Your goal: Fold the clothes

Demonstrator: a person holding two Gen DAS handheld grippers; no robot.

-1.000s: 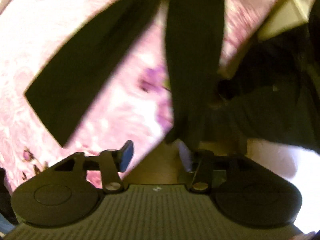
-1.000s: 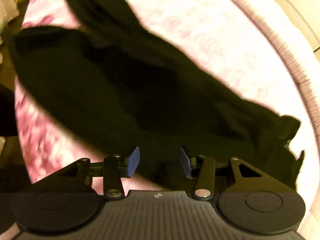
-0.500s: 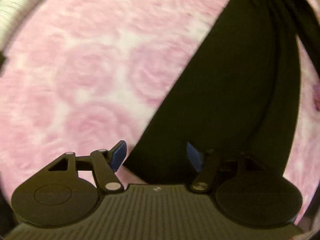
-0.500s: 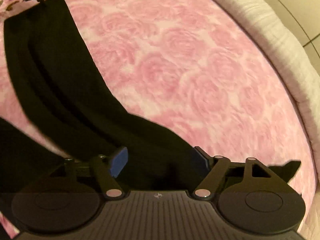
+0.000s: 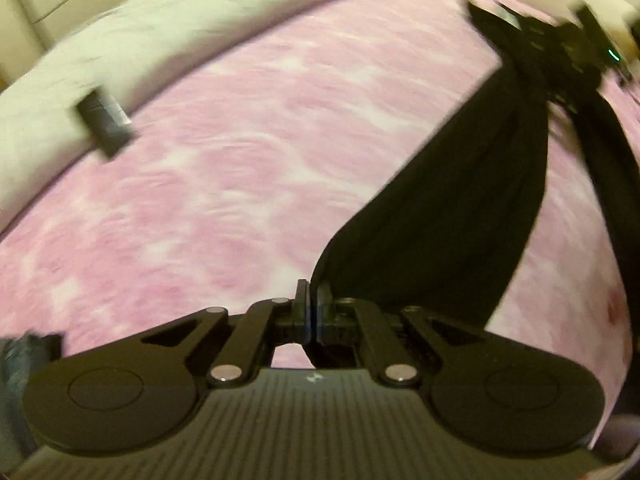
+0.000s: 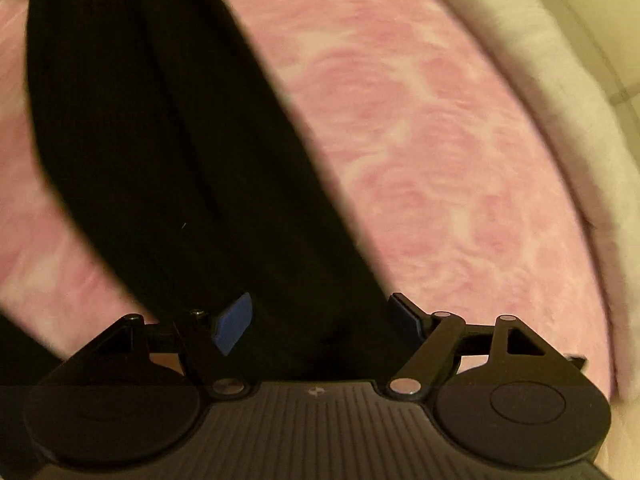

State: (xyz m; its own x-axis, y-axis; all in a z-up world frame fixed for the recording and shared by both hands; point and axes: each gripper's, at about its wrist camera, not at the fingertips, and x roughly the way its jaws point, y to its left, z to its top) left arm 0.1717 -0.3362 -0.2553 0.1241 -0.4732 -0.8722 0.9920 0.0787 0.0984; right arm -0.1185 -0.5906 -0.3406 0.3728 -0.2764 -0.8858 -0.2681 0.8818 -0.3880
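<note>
The pink rose-patterned bedspread [image 5: 224, 184] lies broad and bare to the left of the black garment [image 5: 452, 220], bounded at its far edge by a white border [image 5: 132, 44], where a small dark object [image 5: 105, 122] rests (too blurred to identify); the garment runs as a long band from the left gripper [image 5: 309, 300], whose jaws are closed with the cloth's edge at them, away toward upper right; the right gripper [image 6: 320, 320] stands wide open, cloth lying between its blue pads [image 6: 234, 322].

Warm dim light, motion blur
</note>
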